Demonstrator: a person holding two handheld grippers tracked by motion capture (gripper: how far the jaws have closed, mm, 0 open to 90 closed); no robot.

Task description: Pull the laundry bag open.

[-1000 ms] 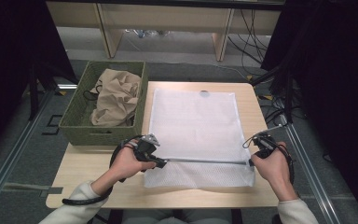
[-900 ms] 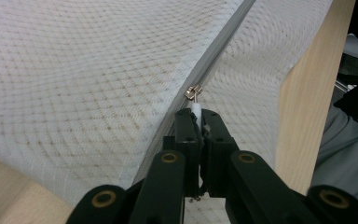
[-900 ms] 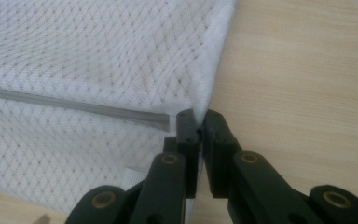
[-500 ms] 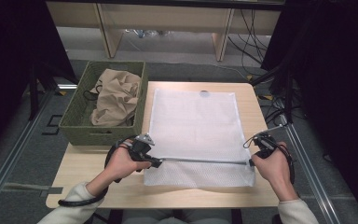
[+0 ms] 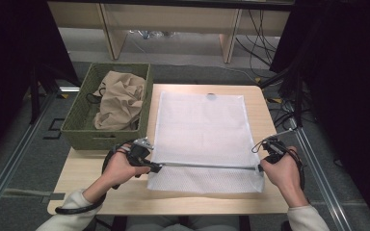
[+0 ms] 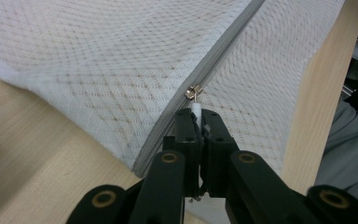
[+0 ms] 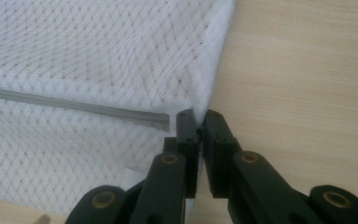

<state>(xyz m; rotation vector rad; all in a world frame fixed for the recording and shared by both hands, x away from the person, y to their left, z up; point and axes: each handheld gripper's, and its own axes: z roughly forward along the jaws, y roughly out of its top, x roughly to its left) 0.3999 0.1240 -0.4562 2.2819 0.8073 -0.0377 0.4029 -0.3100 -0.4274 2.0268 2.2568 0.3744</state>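
A white mesh laundry bag [image 5: 201,134] lies flat on the wooden table [image 5: 101,168], with a grey zipper [image 5: 207,166] running across its near part. My left gripper [image 5: 155,168] is at the zipper's left end, shut on the white zipper pull tab [image 6: 196,111], just behind the metal slider [image 6: 194,91]. The right gripper [image 5: 260,168] is at the bag's right edge, shut on the bag's mesh edge [image 7: 200,109] beside the zipper's end [image 7: 161,120]. The bag's zipper line is pulled straight between the two grippers.
A green woven basket [image 5: 82,120] holding crumpled tan cloth [image 5: 119,100] stands at the table's left side. Bare table [image 7: 298,84] lies to the right of the bag. Cables and shelf legs are on the floor beyond the table.
The left hand has shifted slightly toward the left with the zipper pull. The right hand has stayed still.
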